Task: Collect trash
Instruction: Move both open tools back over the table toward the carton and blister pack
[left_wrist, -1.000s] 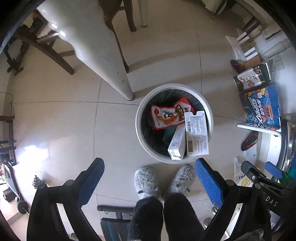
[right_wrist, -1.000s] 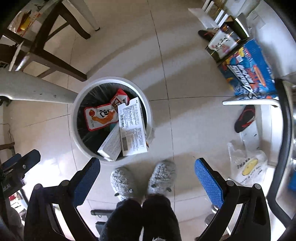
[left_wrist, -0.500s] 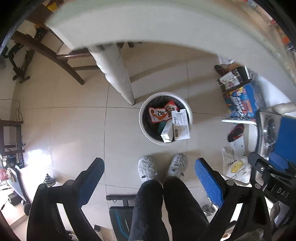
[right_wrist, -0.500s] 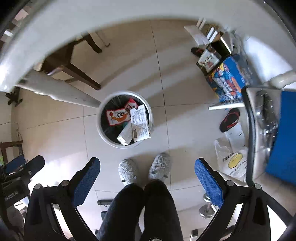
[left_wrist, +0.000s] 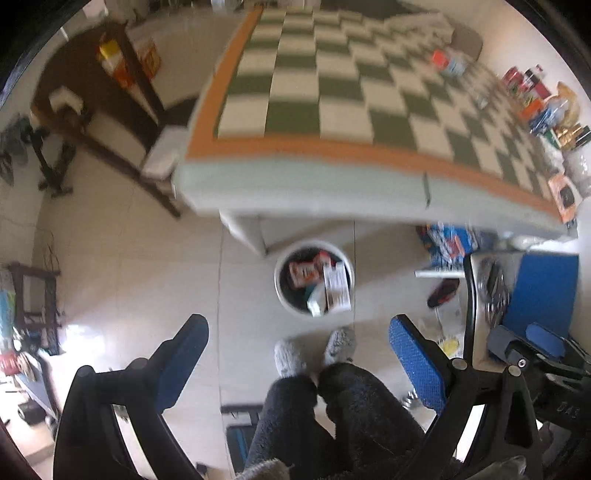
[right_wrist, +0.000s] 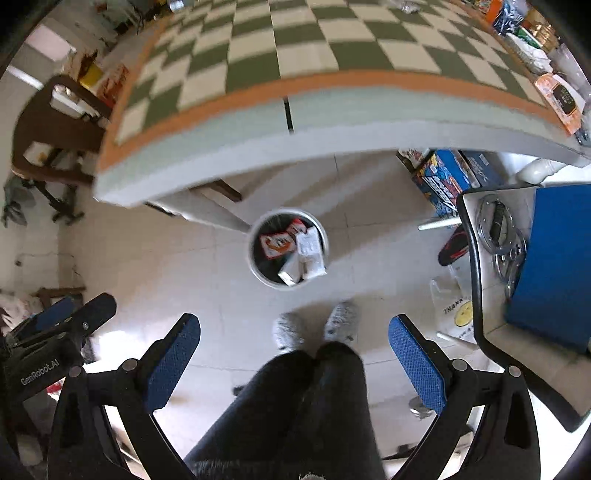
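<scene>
Both grippers are held high above the floor and point down, each with its blue pads spread wide and nothing between them. The left gripper (left_wrist: 295, 354) and the right gripper (right_wrist: 293, 350) frame the person's grey slippers (right_wrist: 314, 328), so they seem to be standing just in front of the bin.

The white trash bin (right_wrist: 255, 269) stands on the tiled floor just beside the table leg (left_wrist: 243, 229), below the near edge of the table. It is already well filled: a red and white snack packet (right_wrist: 275, 243) lies inside, and a white printed carton (right_wrist: 312, 254) leans across the rim at the side nearest the slippers, with another white box (left_wrist: 317, 301) beside it.

The checkered tablecloth (left_wrist: 314, 85) is bare over most of its spread. What clutter there is sits along the right edge: cans, packets and an orange box (right_wrist: 561, 99), too blurred to sort into trash or not.

Empty jaws held this high suit someone looking over the tabletop for the next piece to pick up. That is my guess; the far right edge looks like the likeliest place.
</scene>
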